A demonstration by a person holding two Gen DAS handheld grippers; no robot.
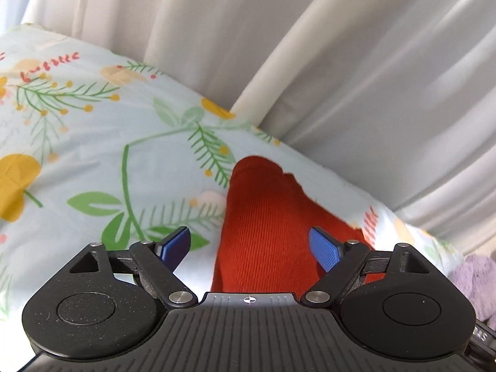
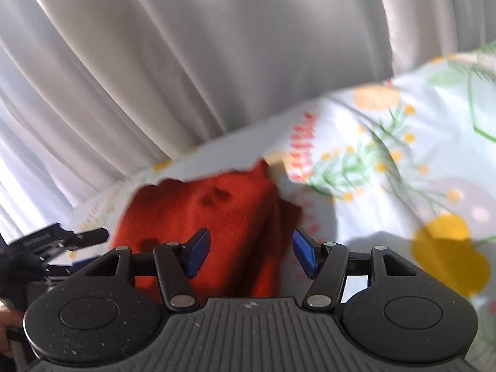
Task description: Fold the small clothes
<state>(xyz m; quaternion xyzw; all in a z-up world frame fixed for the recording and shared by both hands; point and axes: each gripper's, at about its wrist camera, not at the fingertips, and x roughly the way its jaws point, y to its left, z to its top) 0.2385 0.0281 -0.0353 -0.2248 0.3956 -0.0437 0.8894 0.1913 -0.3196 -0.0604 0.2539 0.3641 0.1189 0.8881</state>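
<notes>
A small red-orange knit garment (image 1: 263, 232) lies on a pale floral sheet (image 1: 93, 155). In the left wrist view my left gripper (image 1: 249, 246) stands wide open above it, blue pads apart, the cloth lying below the gap and not pinched. In the right wrist view the same red garment (image 2: 217, 217) looks folded over, with creases. My right gripper (image 2: 249, 252) is open over its right edge, and neither blue pad presses on the cloth. The left gripper's black body (image 2: 46, 245) shows at the left edge of that view.
White pleated curtains (image 1: 341, 62) hang close behind the bed edge. A lilac fuzzy cloth (image 1: 474, 282) lies at the right of the left wrist view. A hand (image 2: 7, 331) shows at the lower left of the right wrist view.
</notes>
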